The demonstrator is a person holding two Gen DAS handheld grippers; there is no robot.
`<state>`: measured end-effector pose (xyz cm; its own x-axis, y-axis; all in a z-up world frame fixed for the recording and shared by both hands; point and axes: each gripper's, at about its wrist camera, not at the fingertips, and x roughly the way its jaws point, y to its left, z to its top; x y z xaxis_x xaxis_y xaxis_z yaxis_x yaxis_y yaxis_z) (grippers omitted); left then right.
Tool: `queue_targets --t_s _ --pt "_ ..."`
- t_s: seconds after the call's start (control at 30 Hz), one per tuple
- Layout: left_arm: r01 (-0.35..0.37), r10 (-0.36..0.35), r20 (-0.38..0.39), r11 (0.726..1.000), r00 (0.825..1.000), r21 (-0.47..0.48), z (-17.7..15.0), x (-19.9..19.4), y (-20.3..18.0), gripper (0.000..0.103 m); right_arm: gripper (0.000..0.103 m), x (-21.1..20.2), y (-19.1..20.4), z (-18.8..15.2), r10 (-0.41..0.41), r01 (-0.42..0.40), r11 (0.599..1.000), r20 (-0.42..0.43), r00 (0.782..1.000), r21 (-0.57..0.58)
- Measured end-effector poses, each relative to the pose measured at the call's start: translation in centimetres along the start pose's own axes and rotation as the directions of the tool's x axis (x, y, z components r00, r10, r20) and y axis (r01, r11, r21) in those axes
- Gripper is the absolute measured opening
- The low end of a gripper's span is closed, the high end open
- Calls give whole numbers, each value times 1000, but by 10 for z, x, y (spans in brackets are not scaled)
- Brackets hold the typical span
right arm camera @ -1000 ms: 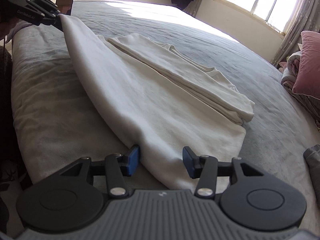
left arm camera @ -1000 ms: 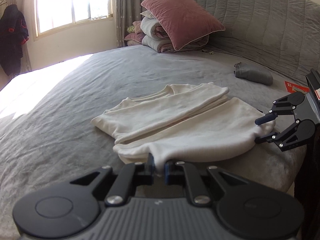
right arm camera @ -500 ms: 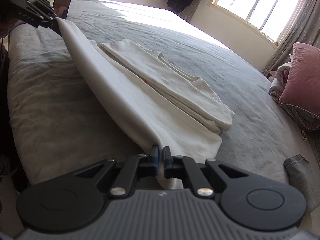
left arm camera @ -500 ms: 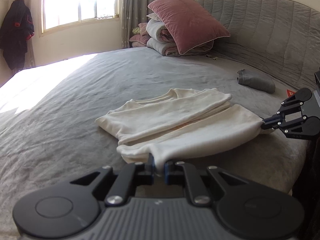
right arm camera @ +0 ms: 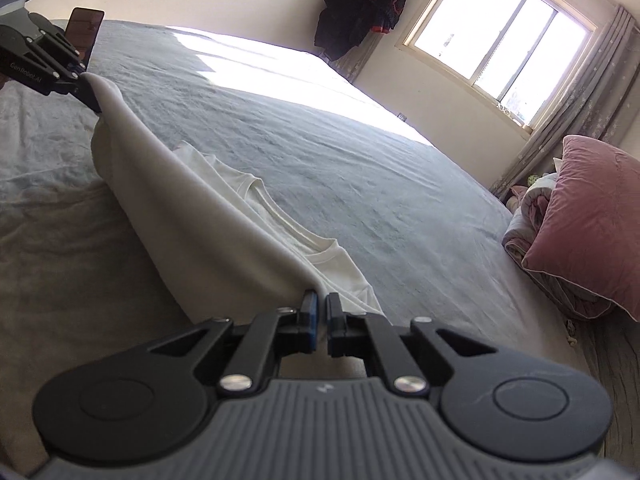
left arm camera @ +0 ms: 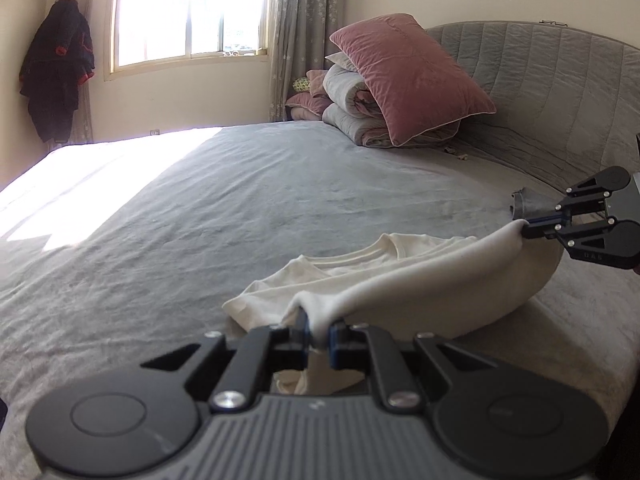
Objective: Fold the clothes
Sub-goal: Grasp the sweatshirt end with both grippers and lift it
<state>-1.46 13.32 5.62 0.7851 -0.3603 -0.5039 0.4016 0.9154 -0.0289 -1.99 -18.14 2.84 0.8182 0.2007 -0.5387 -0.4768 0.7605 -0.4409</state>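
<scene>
The left claw (left arm camera: 318,330) and right claw (right arm camera: 319,314) each pinch the white shirt's (left arm camera: 420,280) near edge, lifting it off the bed (left arm camera: 240,208) to fold over.

Left gripper (left arm camera: 318,330) and right gripper (right arm camera: 322,314), both clamped, raised apart.

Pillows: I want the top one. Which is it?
The big pink pillow, leaning atop the rolled grey duvet; smaller pink ones lie underneath.
</scene>
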Motion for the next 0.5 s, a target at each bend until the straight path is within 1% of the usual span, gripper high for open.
queue_targets --t_s 0.17,0.27,0.33,0.43,0.47,0.5 --pt "-33 32 -9 994 999 -102 16 37 15 9 3 41 -20 10 -38 37 997 7 999 74" --pt "-52 47 -32 984 998 -173 19 61 25 9 3 60 -27 9 -50 48 989 15 999 138" --pt "-67 57 -52 977 997 -201 17 77 31 9 4 70 -31 7 -53 47 981 25 998 188" --pt "-87 70 -76 966 995 -243 10 96 39 10 8 83 -36 4 -58 46 964 39 998 263" --pt "-93 77 -73 962 994 -257 9 99 42 10 15 88 -38 4 -60 45 957 44 997 288" --pt "-99 83 -70 958 994 -271 8 102 46 10 16 92 -42 2 -55 38 947 45 997 320"
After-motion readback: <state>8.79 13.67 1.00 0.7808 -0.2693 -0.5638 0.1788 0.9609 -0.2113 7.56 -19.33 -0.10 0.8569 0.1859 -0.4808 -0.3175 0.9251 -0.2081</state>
